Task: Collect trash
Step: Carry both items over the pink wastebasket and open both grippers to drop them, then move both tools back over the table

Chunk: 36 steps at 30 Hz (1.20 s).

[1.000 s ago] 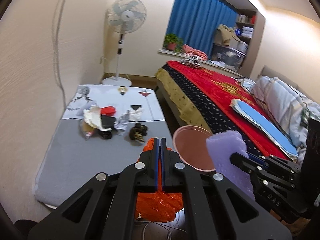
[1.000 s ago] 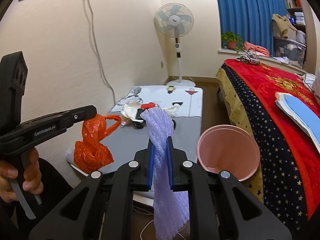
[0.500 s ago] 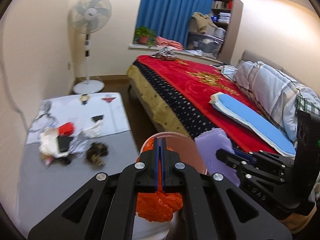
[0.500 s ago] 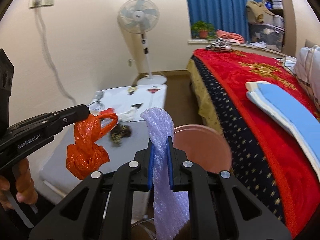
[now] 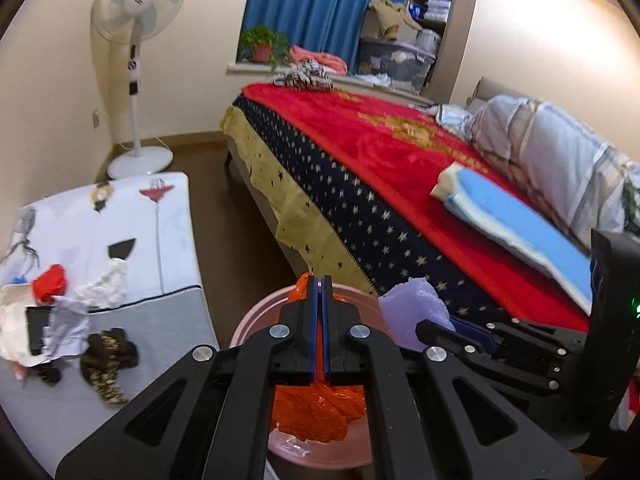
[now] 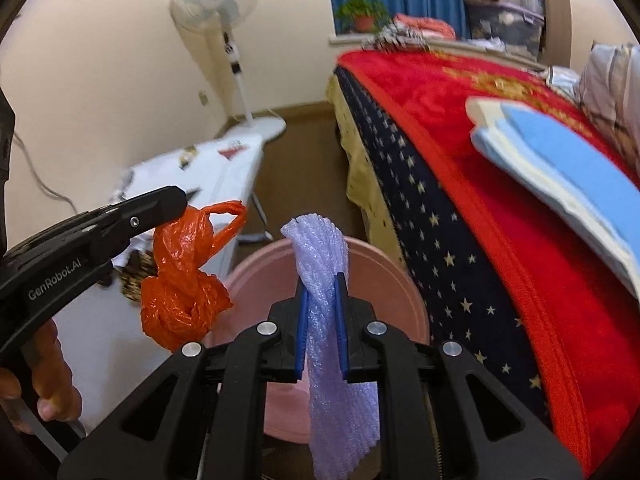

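An orange plastic bag (image 5: pixel 316 412) is pinched tight in the left gripper (image 5: pixel 319 300), whose jaws are pressed together on the thin plastic. The bag is held over the near edge of a pink bin (image 5: pixel 256 316), and its lower part hangs inside the rim. A strip of purple foam wrap (image 6: pixel 332 320) is squeezed between the blue pads of the right gripper (image 6: pixel 322 300). The wrap is held up above the pink bin too, and its long end hangs down in front of the bin.

The bin is seen on the brown floor (image 5: pixel 236 216), between a low table and a big bed. The low table (image 5: pixel 168 240) is covered with a white and grey cloth and stands on the left, against the cream wall. More trash (image 5: pixel 60 312) is left on it: crumpled white paper, a red scrap and something dark, though what the dark piece is cannot be told for sure. The bed (image 5: pixel 400 168) on the right is covered with a red blanket with a starry dark border. A folded blue cloth (image 5: pixel 516 220) is laid on it. A white standing fan (image 5: pixel 138 60) is placed far back by the wall, and blue curtains (image 5: pixel 320 4) are hung at the far window. A hand (image 6: pixel 36 384) is seen at the left gripper's handle.
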Each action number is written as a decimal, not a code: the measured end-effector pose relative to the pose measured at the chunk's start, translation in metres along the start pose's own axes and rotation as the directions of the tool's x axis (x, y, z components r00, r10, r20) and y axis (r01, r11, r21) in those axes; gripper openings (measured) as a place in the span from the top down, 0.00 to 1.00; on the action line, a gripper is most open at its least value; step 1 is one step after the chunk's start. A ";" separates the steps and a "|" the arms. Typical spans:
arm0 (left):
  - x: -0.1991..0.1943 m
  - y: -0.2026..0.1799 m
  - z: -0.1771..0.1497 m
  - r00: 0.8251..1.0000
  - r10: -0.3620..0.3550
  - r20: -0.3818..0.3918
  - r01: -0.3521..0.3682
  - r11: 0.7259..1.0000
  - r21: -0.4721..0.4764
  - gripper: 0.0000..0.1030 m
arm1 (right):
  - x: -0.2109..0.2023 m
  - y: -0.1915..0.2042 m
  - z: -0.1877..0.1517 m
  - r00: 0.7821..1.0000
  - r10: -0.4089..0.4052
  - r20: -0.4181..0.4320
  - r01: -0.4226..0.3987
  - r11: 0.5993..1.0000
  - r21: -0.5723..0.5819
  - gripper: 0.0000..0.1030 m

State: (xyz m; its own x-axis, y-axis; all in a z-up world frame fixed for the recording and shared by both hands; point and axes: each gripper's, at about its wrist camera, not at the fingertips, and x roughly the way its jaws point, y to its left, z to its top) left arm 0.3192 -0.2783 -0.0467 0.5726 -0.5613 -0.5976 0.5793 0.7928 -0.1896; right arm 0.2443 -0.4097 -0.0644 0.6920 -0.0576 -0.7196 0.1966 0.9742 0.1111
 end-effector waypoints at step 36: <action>-0.161 0.043 -0.050 0.921 0.378 0.098 -0.370 0.924 -0.095 0.07 | -0.131 0.087 -0.018 0.954 -0.014 0.300 0.040 0.996 -0.082 0.05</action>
State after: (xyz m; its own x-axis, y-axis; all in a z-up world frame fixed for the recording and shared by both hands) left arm 0.2228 -0.1423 0.0020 0.8029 -0.2403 -0.5455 0.2691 0.9627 -0.0281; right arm 0.1588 -0.3139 0.0272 0.8655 -0.1342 -0.4825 0.1671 0.9856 0.0257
